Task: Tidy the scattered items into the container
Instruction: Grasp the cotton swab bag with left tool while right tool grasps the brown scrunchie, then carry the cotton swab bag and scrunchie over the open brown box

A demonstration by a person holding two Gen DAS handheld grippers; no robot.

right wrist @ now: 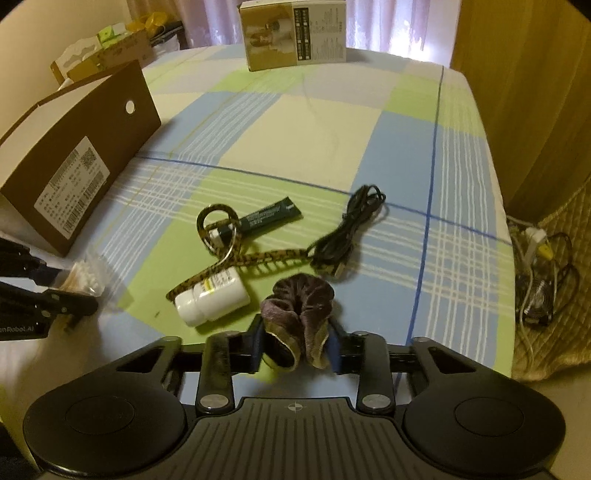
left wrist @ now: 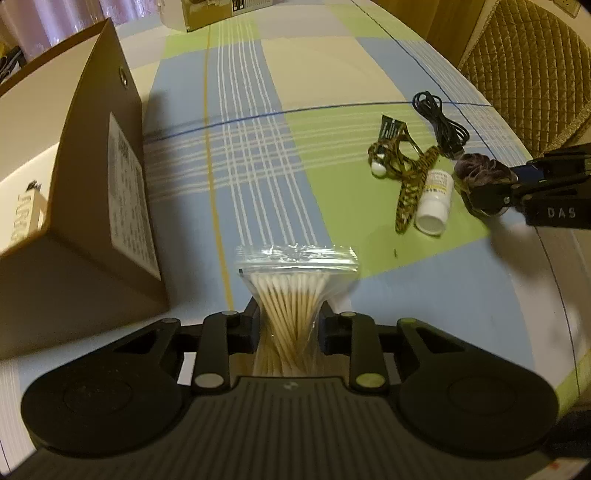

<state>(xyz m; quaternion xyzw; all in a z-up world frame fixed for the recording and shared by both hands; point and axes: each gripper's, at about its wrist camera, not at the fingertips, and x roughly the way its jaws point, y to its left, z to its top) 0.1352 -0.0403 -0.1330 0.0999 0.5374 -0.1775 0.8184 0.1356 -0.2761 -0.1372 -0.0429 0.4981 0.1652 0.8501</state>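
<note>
My left gripper (left wrist: 288, 317) is shut on a clear bag of cotton swabs (left wrist: 295, 280), held above the checked cloth beside the brown cardboard box (left wrist: 92, 177). My right gripper (right wrist: 297, 341) is shut on a purple velvet scrunchie (right wrist: 299, 306). Just beyond it lie a white pill bottle (right wrist: 212, 297), a leopard-print strap with a ring (right wrist: 236, 258), a dark green sachet (right wrist: 271, 216) and a coiled black USB cable (right wrist: 343, 232). In the left wrist view the right gripper (left wrist: 476, 195) holds the scrunchie (left wrist: 480, 170) at the far right, next to the bottle (left wrist: 434, 203).
A gold product box (right wrist: 295, 33) stands at the table's far edge. A quilted chair (left wrist: 528, 66) sits off the table's right side, and loose cables with a plug (right wrist: 539, 273) lie on it. More boxes (right wrist: 107, 55) stand behind the cardboard box.
</note>
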